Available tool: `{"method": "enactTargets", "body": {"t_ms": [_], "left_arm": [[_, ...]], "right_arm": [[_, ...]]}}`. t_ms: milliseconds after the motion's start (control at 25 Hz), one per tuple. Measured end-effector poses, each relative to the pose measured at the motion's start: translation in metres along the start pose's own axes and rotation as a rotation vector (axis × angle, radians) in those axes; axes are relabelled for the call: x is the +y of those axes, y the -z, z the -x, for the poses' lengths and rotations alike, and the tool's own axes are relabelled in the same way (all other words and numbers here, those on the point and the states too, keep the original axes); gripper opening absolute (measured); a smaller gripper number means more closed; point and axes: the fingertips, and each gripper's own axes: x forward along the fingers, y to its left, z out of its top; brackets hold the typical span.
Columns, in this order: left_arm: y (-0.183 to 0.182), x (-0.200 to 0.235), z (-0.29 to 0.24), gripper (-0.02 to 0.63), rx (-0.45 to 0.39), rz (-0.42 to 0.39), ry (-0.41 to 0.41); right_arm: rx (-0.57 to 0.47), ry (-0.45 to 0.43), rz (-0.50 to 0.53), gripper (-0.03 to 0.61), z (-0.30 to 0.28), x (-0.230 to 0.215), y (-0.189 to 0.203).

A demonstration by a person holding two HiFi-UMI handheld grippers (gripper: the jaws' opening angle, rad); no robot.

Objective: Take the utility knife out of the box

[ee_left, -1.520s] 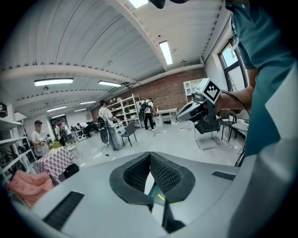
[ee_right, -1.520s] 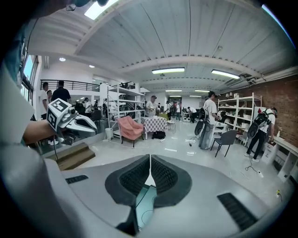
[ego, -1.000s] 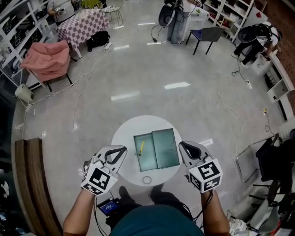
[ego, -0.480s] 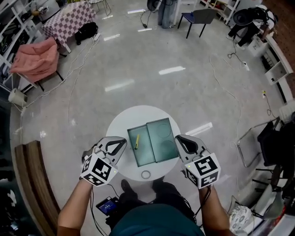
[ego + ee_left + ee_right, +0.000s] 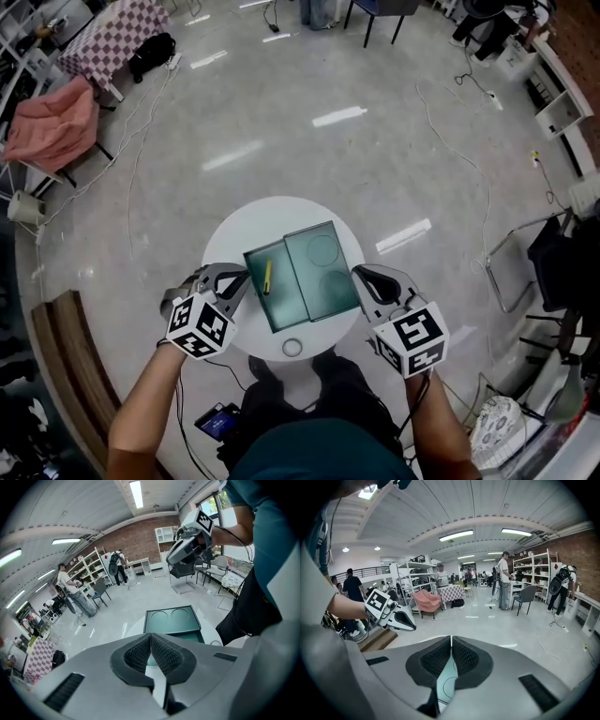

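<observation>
An open green box (image 5: 302, 275) lies on the small round white table (image 5: 225, 246), its lid (image 5: 324, 262) folded out to the right. A yellow utility knife (image 5: 267, 278) lies in the left half of the box. My left gripper (image 5: 239, 277) hovers at the box's left edge, close to the knife, jaws shut and empty. My right gripper (image 5: 359, 275) hangs at the lid's right edge, jaws shut with nothing between them. In the left gripper view the upright lid (image 5: 171, 619) shows beyond the shut jaws (image 5: 151, 638); the knife is hidden there.
A small ring-shaped object (image 5: 292, 348) lies on the table's near edge. Cables (image 5: 450, 122) run over the shiny floor around the table. A wooden bench (image 5: 66, 366) stands at the left, a pink-draped chair (image 5: 52, 127) far left, and people stand by shelves (image 5: 504, 581).
Both grippers have come down and forward toward the box, the left one more. The head view has tipped down, so the table sits higher in the picture.
</observation>
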Motion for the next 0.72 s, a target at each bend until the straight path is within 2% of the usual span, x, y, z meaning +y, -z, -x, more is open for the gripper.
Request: {"method": "enactTargets", "body": {"t_ms": [280,720], "left_arm": [[0.020,-0.008,-0.068,0.020,0.112,-0.095,0.075],[0.057,-0.020,-0.166,0.021,0.302,-0.349,0.235]], "right_arm": [[0.019,-0.003,-0.023,0.038,-0.014,-0.028,0.028],[0.069,0.016,-0.085,0.038,-0.030,-0.080,0.075]]}}
